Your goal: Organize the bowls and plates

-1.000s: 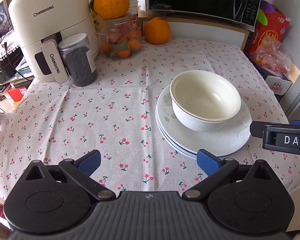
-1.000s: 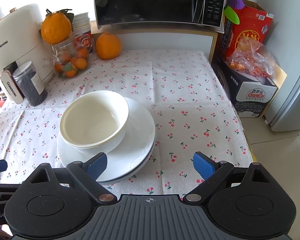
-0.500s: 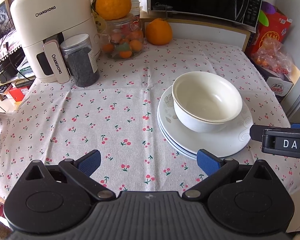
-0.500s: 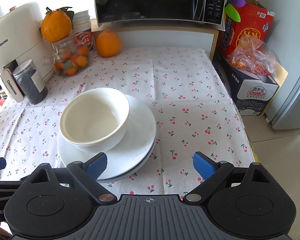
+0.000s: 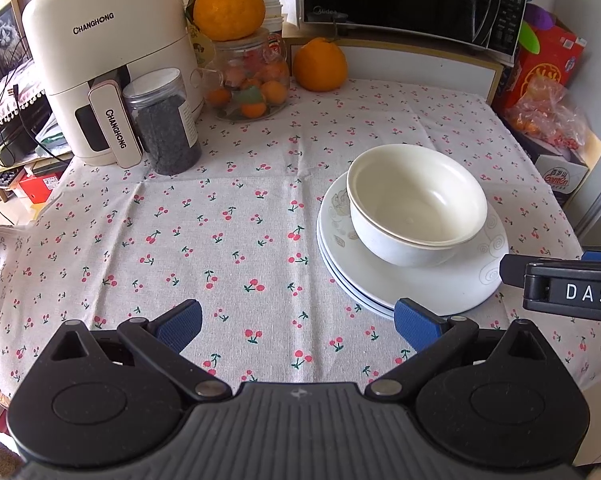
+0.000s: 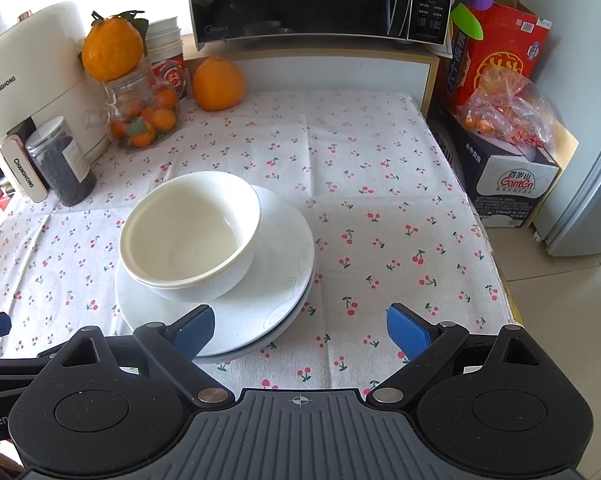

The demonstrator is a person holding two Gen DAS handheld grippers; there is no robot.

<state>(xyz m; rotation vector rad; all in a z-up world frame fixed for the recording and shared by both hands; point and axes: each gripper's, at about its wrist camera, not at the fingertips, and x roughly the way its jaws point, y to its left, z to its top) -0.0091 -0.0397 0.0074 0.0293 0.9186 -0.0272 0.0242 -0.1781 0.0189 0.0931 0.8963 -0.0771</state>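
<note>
- Basically done: two nested glossy white ceramic bowls (image 5: 416, 208) sit on a stack of white round plates with faint swirl prints (image 5: 452, 284), all on the cherry-print tablecloth (image 5: 220, 220), toward its right side near the front edge.
- Left gripper (image 5: 296, 318): blue pads spread wide, nothing between them, hovering above the front edge; its right pad is just beside the near rim of the plates, seemingly not touching.
- Right gripper (image 6: 300, 326): also spread wide and empty, low at the front edge, with the left pad overlapping the plates' near rim in view; contact cannot be told.
- Change over the last second: almost none. Stack sits in the same place; both views slide back and up a touch, so the grippers look to be backing off, not approaching.
- Meaning for the task: stacking looks complete and both tools look released. Likely the closing retreat, unless the pile must be moved.
- Bowls sit off-centre, toward the left of the plates, so lifting the pile could tip it.
- Clutter at the back left corner, well apart: cream air fryer (image 5: 100, 68), dark-filled jar (image 5: 164, 128), glass jar of small oranges (image 5: 252, 80); black microwave (image 6: 316, 0) at the back.
</note>
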